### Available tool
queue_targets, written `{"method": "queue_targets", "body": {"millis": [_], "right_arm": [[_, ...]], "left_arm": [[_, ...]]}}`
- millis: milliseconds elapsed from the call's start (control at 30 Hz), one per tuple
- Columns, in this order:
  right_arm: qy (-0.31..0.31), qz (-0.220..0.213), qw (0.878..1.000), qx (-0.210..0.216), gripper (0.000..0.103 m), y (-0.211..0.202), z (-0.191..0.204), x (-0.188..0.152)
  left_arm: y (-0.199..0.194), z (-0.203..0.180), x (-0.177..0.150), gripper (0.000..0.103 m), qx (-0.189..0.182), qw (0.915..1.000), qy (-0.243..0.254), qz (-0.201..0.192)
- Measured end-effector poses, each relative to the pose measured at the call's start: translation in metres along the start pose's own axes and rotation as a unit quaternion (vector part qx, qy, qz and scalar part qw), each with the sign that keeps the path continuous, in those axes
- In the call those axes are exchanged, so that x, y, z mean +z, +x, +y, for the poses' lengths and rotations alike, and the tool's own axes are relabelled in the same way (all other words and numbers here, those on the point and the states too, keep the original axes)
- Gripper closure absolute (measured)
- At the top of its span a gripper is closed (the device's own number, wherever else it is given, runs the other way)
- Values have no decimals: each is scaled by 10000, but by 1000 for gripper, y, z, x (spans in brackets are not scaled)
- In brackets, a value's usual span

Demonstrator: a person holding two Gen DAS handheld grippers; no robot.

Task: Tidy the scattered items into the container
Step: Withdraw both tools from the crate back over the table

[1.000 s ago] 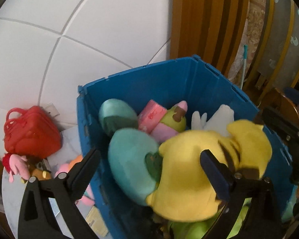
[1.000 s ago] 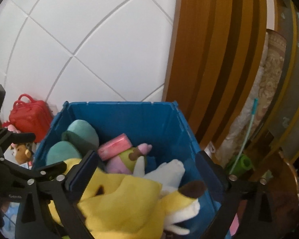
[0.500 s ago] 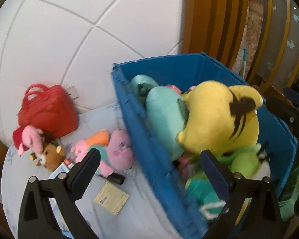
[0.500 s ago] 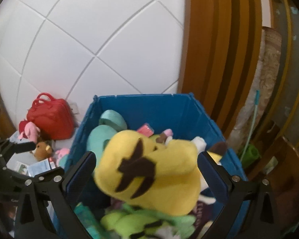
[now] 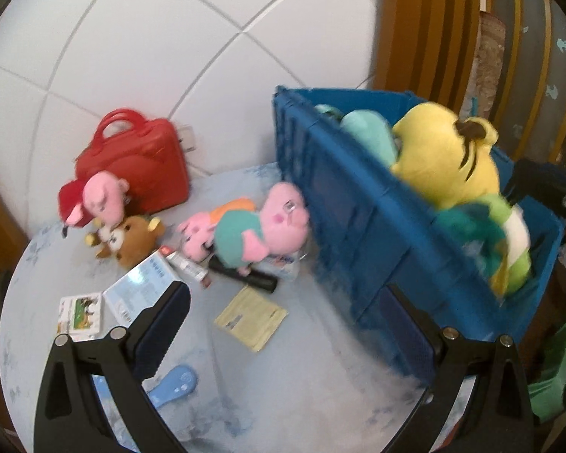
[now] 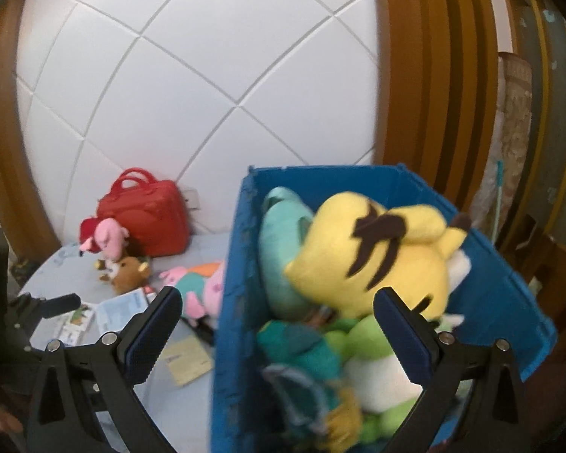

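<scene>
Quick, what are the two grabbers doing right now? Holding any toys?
Left gripper: open, holding nothing.
Right gripper: open, holding nothing.

Bin (image 5: pixel 358 204) is sitting on the right part of the table (image 5: pixel 302 377), packed with soft toys; tiger plush (image 6: pixel 377 249) is lying on top, frog plush (image 6: pixel 381 362) in front of it. Pig plush (image 5: pixel 256 222) is lying on the table, touching the bin's left wall. Bag (image 5: pixel 132 166) is standing at the back left against the wall. Bear plush (image 5: pixel 128 241) is lying just in front of the bag. Booklet (image 5: pixel 143 290) and card (image 5: pixel 81 313) are lying nearer the front left, leaflet (image 5: pixel 251 317) to their right, near the bin. Remote (image 5: pixel 173 383) is lying nearest the front edge.
</scene>
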State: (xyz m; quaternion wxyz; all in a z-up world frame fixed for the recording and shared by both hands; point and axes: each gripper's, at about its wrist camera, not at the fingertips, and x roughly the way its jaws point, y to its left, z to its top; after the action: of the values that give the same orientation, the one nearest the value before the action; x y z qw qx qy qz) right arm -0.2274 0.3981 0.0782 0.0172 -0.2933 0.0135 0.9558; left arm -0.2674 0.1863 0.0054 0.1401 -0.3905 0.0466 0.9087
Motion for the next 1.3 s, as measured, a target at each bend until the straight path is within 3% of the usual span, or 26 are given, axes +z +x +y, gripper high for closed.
{"method": "queue_targets", "body": {"millis": [333,467,833,933,1067,1133,1300], "right_arm": [[-116,117,9997,165,0,2,51,-34],[-391,-32,9974,605,0,5,73,-34],[-787,43,9832,1647,0,51,138,-46],[-805,118,9812,1751,0,61,155,-52],[-651,244,9803,1847,0,78,171,-61],[-589,367,9790,1917,0,89,180,-67],[-410,737,9835,1603,0,120,199,-90]], "left_arm": [[2,72,-52,2,575,9977,-336,109],[3,100,-63,2,814,9936,-766,186],[-4,188,-119,2,1428,9718,-1847,322],[-4,214,-134,2,1541,9648,-2087,421],[7,249,-147,2,1527,9592,-2301,601],[12,263,-150,2,1460,9604,-2285,640],[30,307,-152,2,1162,9656,-2218,702]]}}
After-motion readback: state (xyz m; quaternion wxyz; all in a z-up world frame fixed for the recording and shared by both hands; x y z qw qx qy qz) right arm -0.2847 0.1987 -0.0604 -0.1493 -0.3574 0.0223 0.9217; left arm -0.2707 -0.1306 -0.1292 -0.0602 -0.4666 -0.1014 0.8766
